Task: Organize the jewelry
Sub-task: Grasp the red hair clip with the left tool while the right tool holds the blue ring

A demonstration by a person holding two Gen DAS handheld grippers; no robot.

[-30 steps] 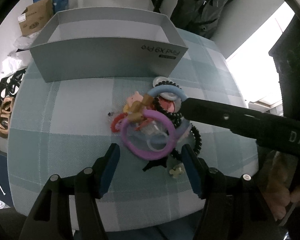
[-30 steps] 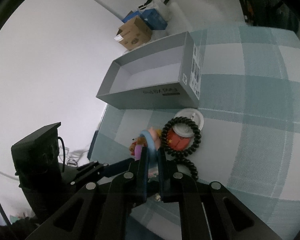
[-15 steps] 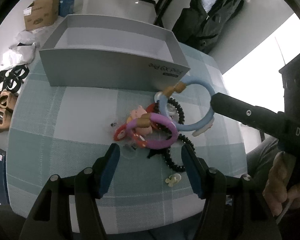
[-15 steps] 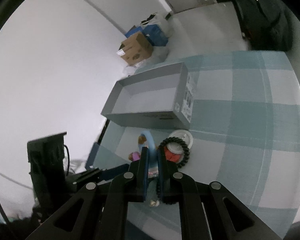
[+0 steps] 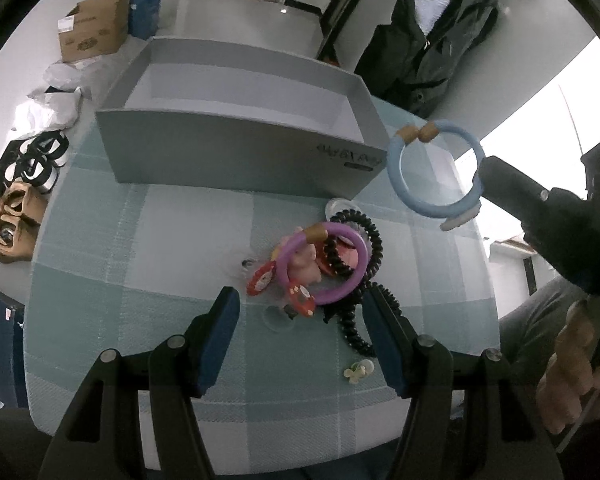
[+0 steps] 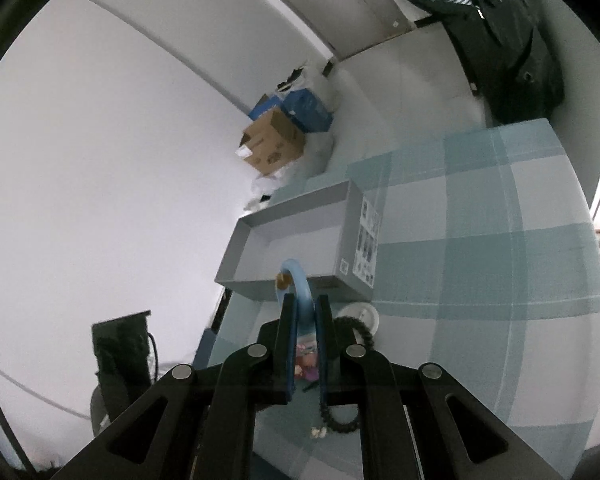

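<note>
Right gripper [image 6: 305,310] pinches a pale-blue ring bracelet [image 5: 434,172] with two tan beads.

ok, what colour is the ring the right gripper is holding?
Light blue ring with two tan wooden beads; clearest in the left wrist view.

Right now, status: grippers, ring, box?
Right gripper shut on blue ring, held clear of the table. Left gripper open, low over the pile. Box open-topped, nothing blocking it.

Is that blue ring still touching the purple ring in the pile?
Apart. The left wrist view shows the blue ring held up by the right gripper, with bare tablecloth between it and the purple ring.
</note>
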